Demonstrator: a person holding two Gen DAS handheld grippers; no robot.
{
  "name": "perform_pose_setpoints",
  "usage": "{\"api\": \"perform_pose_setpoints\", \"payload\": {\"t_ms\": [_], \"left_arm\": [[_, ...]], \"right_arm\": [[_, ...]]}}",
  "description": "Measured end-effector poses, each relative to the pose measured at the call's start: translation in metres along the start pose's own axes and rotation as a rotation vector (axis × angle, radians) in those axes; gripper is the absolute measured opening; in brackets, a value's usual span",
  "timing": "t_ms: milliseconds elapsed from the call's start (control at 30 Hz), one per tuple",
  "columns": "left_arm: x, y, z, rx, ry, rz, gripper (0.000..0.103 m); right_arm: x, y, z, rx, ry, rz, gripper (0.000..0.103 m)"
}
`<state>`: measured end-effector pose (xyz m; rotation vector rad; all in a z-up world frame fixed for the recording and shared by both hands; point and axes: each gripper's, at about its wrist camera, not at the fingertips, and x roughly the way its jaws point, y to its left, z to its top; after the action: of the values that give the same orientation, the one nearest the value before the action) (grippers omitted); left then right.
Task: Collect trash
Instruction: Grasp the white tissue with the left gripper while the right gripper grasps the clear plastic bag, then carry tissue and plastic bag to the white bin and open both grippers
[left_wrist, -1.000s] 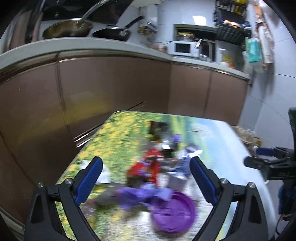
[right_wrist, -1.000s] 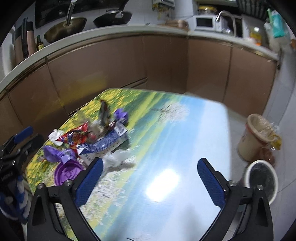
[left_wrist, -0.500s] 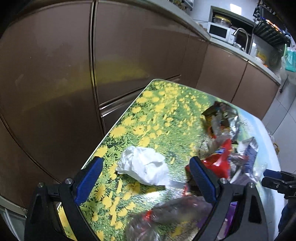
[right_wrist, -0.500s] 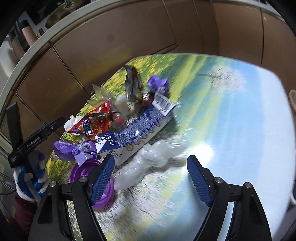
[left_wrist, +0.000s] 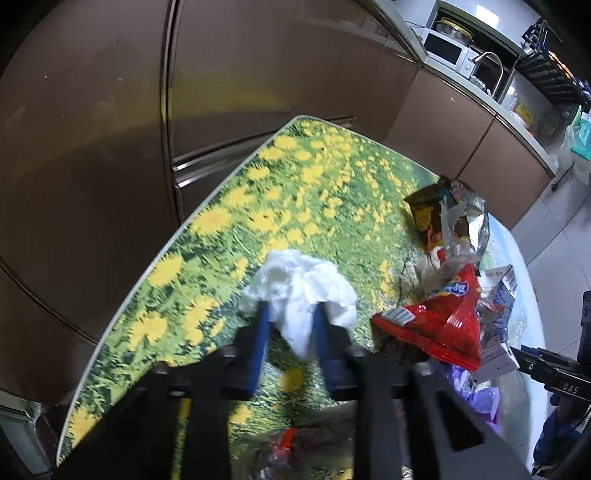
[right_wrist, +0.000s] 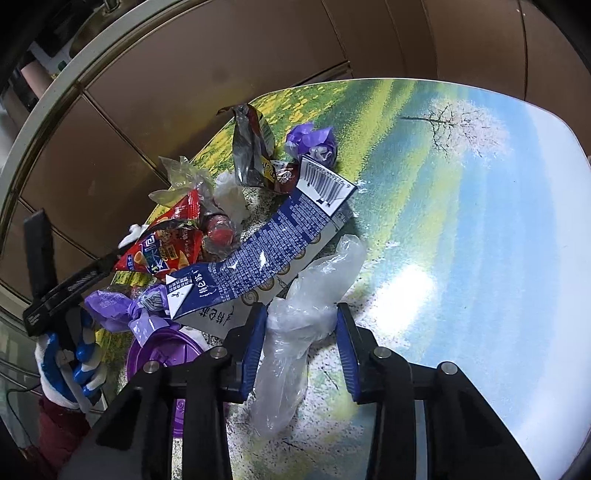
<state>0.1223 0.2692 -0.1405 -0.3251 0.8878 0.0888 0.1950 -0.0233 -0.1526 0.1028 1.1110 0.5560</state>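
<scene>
White crumpled tissue (left_wrist: 299, 291) sits near the counter's (left_wrist: 295, 184) left edge, pinched in the left tool (left_wrist: 290, 308), whose jaws have just been closing. Right tool (right_wrist: 301, 310) has also just been closing, around a clear plastic bag (right_wrist: 306, 306) at the near end of the trash pile; pads look in contact, but only loosely. Risks: bag is slippery and limp and could slide out on lift; tissue may tear or snag the red snack bag (left_wrist: 439, 325). Only the right view shows the blue carton (right_wrist: 255, 258) and purple lid (right_wrist: 162, 354); only the left shows the tissue grip.
</scene>
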Motion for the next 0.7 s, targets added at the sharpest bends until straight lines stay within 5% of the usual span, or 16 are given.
{"api": "perform_pose_setpoints", "payload": {"t_ms": [367,567,700], "left_arm": [[-0.048,-0.025,0.009,0.046,-0.1,0.038,0.006],[-0.087,-0.083,0.017,0.137,-0.159,-0.017,0.006],[-0.088,-0.156,0.017,0.245,-0.151,-0.102,0.006]], "right_arm": [[-0.06,-0.012,-0.019,-0.03,-0.111,0.042,0.035],[-0.124,-0.046,-0.039,0.007,-0.225,0.031,0.035],[-0.167,-0.091,-0.056,0.064,-0.299,-0.043,0.035]]}}
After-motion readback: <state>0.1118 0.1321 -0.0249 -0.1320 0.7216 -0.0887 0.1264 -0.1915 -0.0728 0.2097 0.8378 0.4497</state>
